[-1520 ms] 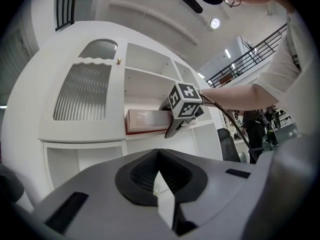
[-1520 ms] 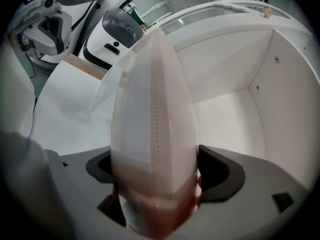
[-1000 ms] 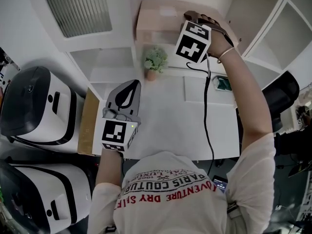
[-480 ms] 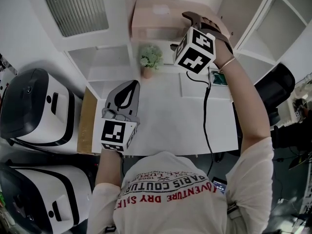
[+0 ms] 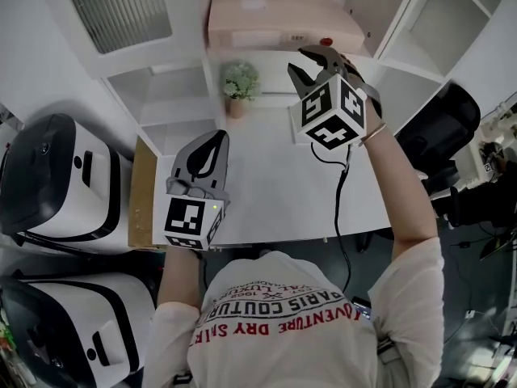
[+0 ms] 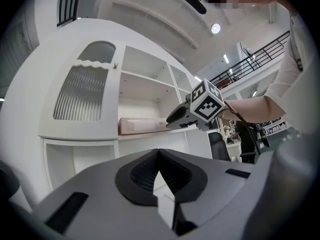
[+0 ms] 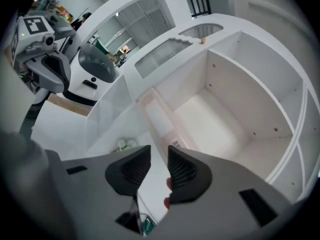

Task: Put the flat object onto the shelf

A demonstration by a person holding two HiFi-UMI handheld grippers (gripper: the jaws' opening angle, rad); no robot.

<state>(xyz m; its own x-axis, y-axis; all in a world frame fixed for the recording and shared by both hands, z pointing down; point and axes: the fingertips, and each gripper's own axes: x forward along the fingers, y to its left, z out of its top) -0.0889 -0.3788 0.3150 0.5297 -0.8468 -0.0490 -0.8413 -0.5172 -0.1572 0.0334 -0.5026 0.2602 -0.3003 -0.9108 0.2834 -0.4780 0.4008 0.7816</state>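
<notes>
We list a white surface (image 5: 275, 176) set against a white shelf (image 7: 215, 124) of open compartments.

- Flat object (image 5: 275, 18): a pale pink box, lying flat on the shelf above the surface's back edge, touched by neither gripper.
- Potted plant (image 5: 240, 87): small, upright at the back edge of the surface, below the box.
- Right gripper (image 5: 303, 61): raised just in front of the box's right end. We see its jaws narrow and closing, with nothing between them.
- Left gripper (image 5: 216, 136): low over the surface's left edge. Its jaws are together and we find nothing in them.
- Two white-and-black machines (image 5: 48, 176): off the surface's left edge.
- Black chair (image 5: 440, 124): beyond the right edge.
</notes>
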